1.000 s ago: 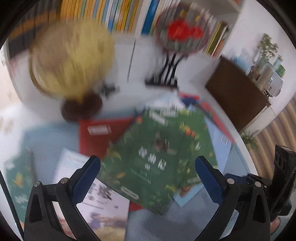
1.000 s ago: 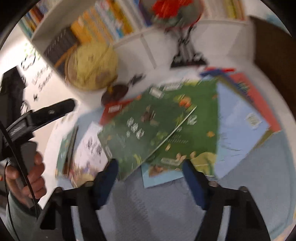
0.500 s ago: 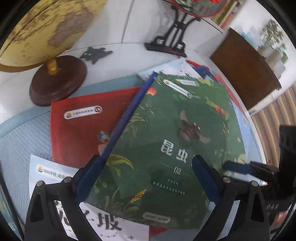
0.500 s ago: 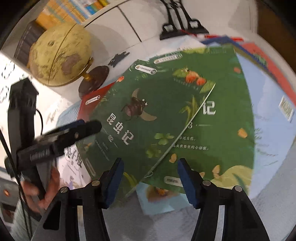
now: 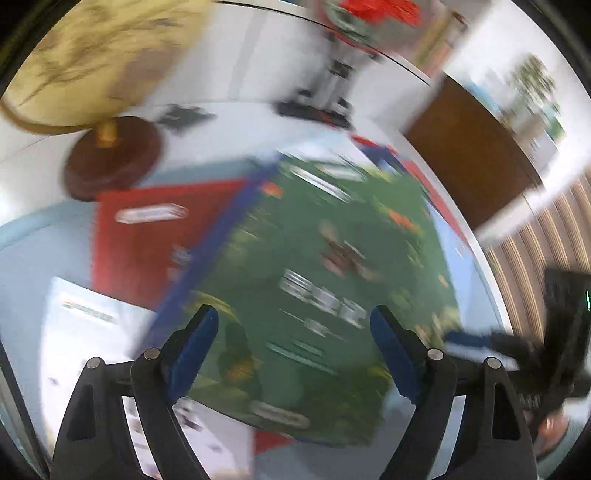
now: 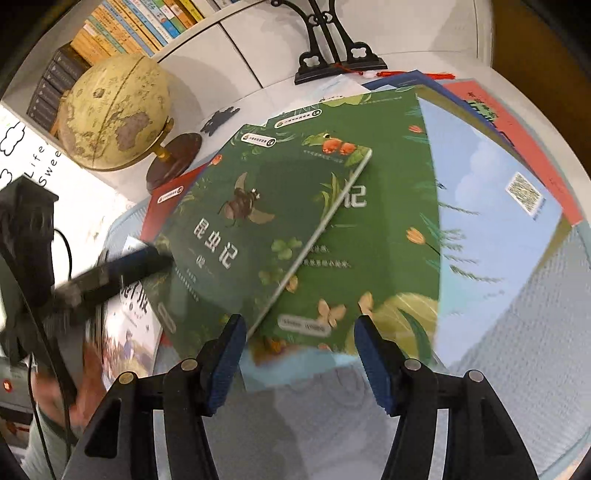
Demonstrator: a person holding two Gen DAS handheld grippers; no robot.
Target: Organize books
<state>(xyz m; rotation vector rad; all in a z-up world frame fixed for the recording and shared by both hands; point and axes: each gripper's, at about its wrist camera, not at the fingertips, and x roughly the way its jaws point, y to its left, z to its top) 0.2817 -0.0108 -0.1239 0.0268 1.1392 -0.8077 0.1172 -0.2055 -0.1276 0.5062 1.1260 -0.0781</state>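
Observation:
A green book with a beetle on its cover [image 6: 251, 229] lies slanted on top of a second green book [image 6: 388, 240]; in the left wrist view the top green book [image 5: 314, 288] is blurred. My left gripper [image 5: 293, 314] hovers over its near half. Its jaws are closing, with only the cover below them and no pad touching it. My right gripper [image 6: 300, 321] stands open just above the near edge of the pile, holding nothing. A red book [image 5: 147, 236], a white book [image 5: 85, 332] and a light blue book [image 6: 491, 229] lie around them.
A yellow globe [image 6: 114, 114] on a brown base and a black ornament stand [image 6: 332, 55] stand at the back of the round table. A shelf of books [image 6: 129, 26] is behind. A brown cabinet [image 5: 469, 166] is at the right. A grey-blue mat [image 6: 332, 424] covers the near tabletop.
My left gripper has come down towards the green book and its jaws have narrowed. My right gripper has sunk closer to the near edge of the pile.

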